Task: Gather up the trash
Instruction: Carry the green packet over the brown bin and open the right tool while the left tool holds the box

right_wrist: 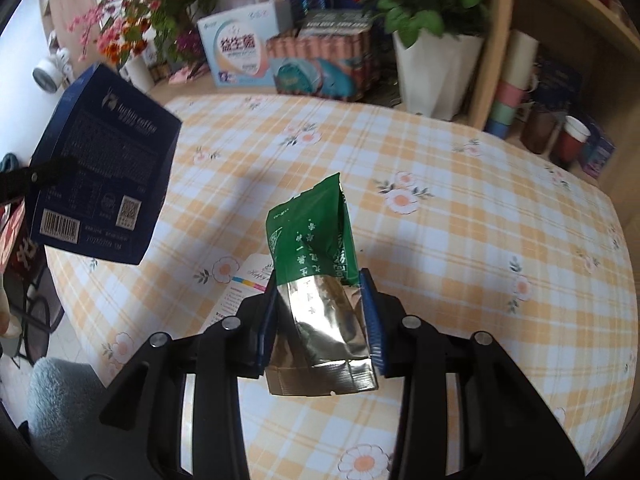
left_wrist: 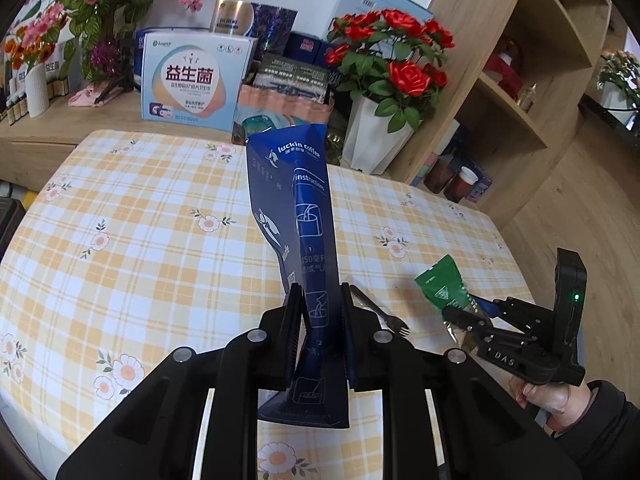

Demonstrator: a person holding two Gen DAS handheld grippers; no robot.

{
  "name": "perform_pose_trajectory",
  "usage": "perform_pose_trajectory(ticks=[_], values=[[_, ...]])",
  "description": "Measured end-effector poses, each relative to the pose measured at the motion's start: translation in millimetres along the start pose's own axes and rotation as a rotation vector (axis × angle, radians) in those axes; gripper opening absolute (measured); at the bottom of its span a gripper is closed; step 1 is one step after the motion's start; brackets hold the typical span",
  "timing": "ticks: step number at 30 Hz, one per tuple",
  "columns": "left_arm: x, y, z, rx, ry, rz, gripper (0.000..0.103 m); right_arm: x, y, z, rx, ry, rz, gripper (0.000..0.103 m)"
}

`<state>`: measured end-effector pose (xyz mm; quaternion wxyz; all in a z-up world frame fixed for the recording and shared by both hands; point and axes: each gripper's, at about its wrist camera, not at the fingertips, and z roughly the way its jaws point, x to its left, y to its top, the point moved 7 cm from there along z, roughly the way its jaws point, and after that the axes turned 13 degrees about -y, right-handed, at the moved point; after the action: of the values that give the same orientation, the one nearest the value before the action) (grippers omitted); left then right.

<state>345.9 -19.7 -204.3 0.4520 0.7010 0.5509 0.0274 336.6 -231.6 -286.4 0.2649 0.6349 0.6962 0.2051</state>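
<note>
My left gripper (left_wrist: pixel 319 300) is shut on a flattened dark blue Luckin Coffee box (left_wrist: pixel 298 216), held upright above the checked tablecloth. The same box (right_wrist: pixel 104 176) shows at the left of the right wrist view. My right gripper (right_wrist: pixel 320 292) is shut on a green and silver foil tea packet (right_wrist: pixel 316 264), lifted above the table. In the left wrist view the right gripper (left_wrist: pixel 468 316) is at the right with the green packet (left_wrist: pixel 440 284) in it.
A metal fork (left_wrist: pixel 380 312) lies on the tablecloth (left_wrist: pixel 140 240) between the grippers. A white printed card (right_wrist: pixel 244 288) lies under the right gripper. Boxes (left_wrist: pixel 192 80), a rose pot (left_wrist: pixel 376 136) and wooden shelves (left_wrist: pixel 520 92) with cups (right_wrist: pixel 568 140) stand behind the table.
</note>
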Motion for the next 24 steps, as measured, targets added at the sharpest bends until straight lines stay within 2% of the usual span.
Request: perform_pose_trajectory(ticks=[5, 14, 20, 24], values=[[-14.8, -2.9, -22.4, -0.029, -0.018, 0.016, 0.018, -10.3, -3.4, -30.7, -0.044, 0.000, 0.022, 0.040], [-49.3, -26.6, -60.9, -0.058, -0.058, 0.055, 0.018, -19.9, -19.4, -88.2, -0.125, 0.020, 0.059, 0.040], [-72.2, -52.5, -88.5, -0.078, -0.067, 0.092, 0.018, -27.0, -47.9, -130.5, -0.178, 0.043, 0.109, 0.040], [-80.3, -70.1, -107.0, -0.089, -0.079, 0.081, 0.018, -30.1, -67.5, -151.1, -0.203, 0.061, 0.143, 0.040]])
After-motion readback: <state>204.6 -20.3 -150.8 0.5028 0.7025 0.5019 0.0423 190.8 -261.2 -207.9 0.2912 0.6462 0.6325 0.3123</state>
